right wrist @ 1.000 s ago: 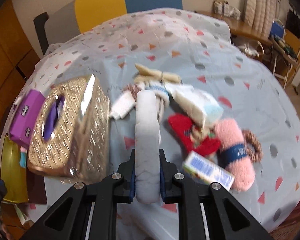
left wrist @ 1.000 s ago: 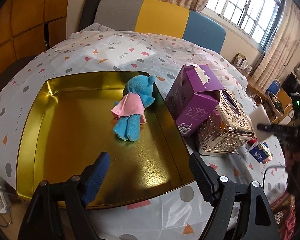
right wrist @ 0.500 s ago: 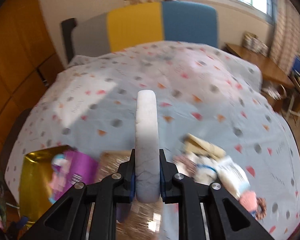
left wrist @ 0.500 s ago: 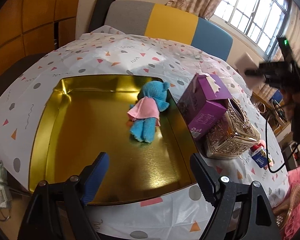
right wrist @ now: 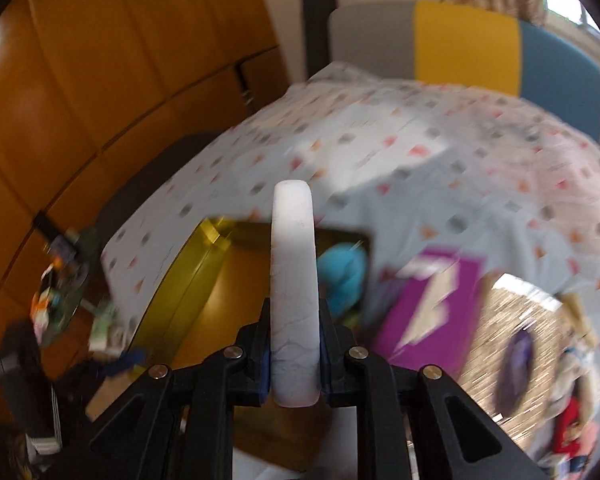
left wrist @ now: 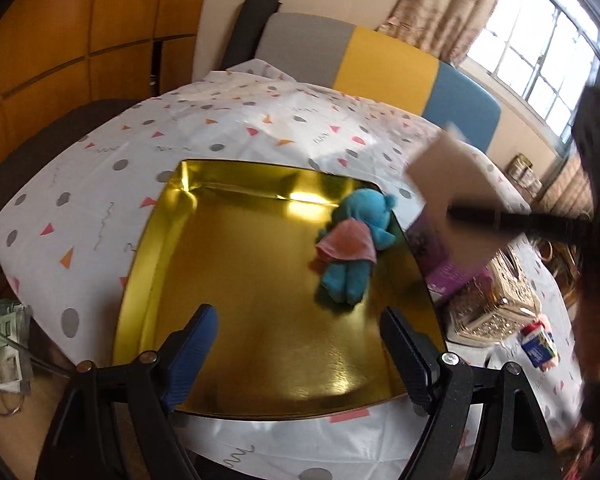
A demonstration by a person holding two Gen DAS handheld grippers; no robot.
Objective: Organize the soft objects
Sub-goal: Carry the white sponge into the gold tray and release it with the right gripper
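My right gripper (right wrist: 295,320) is shut on a flat white soft pad (right wrist: 293,248) that stands on edge between its fingers. It hovers above the purple box, near the right rim of the gold tray (right wrist: 196,280). In the left wrist view the same pad (left wrist: 448,184) hangs in the air beyond the tray's right edge. A blue plush toy in a pink dress (left wrist: 354,248) lies inside the gold tray (left wrist: 228,272), near its right wall. My left gripper (left wrist: 296,320) stands open over the tray's near edge with nothing between its fingers.
A purple box (left wrist: 448,272) and an ornate gold tissue box (left wrist: 496,304) stand right of the tray. A small blue carton (left wrist: 538,348) and a blurred pile of soft items (right wrist: 572,420) lie further right. A grey, yellow and blue chair back (left wrist: 380,60) rises behind the table.
My right gripper has swung left from the pile of soft items, over the tissue box and purple box, towards the tray, still holding the white pad. My left gripper has shifted a little and stays open.
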